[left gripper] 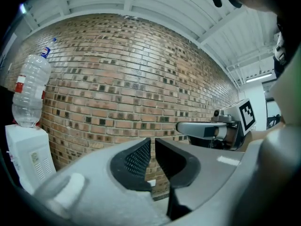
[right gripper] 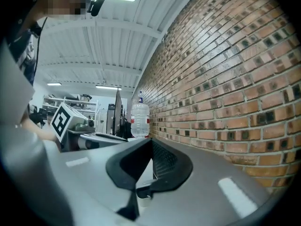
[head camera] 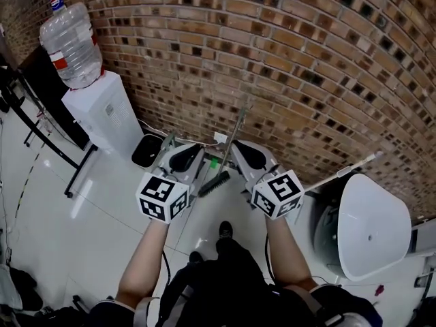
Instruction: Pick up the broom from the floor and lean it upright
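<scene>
Progress: looks all but done. Broom (head camera: 215, 180) stands btwn the two tools, head on floor, thin handle up against brick wall (head camera: 306, 60).
Left tool (head camera: 185, 154): empty, jaws w/ only a thin slit, wall showing thru.
Right tool (head camera: 248, 154): closed, empty.
Left to do: prob. just check the lean holds.
Surface: none; glossy white floor (head camera: 102, 210) carries it.
Room: water dispenser (head camera: 95, 111) w/ bottle (head camera: 71, 43) at left, black bin (head camera: 146, 150) beside it.
</scene>
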Demonstrator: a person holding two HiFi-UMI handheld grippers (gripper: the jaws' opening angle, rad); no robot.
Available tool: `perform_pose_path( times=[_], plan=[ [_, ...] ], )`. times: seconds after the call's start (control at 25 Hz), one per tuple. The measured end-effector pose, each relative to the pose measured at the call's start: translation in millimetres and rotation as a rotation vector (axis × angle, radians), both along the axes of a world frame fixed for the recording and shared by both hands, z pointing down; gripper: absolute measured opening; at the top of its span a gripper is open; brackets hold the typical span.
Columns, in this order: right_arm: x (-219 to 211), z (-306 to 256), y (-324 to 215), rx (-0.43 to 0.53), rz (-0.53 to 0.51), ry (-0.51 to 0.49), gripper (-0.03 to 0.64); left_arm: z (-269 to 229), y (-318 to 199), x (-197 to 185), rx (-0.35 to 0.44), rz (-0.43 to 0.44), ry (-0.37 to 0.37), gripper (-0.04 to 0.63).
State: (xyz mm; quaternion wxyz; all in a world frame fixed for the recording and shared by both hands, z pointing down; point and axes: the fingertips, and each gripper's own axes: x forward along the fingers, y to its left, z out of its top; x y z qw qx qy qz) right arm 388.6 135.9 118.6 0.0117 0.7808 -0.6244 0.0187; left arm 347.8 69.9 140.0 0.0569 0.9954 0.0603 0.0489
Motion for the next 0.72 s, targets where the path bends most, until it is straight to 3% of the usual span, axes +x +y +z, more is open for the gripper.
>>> perform_pose_path(
  times=[0.72],
  plan=[
    [-12.0, -18.4, 0.2, 0.019, 0.005, 0.021, 0.003, -16.6, 8.5, -8.1, 0.015, 0.016, 0.031, 0.032]
  ],
)
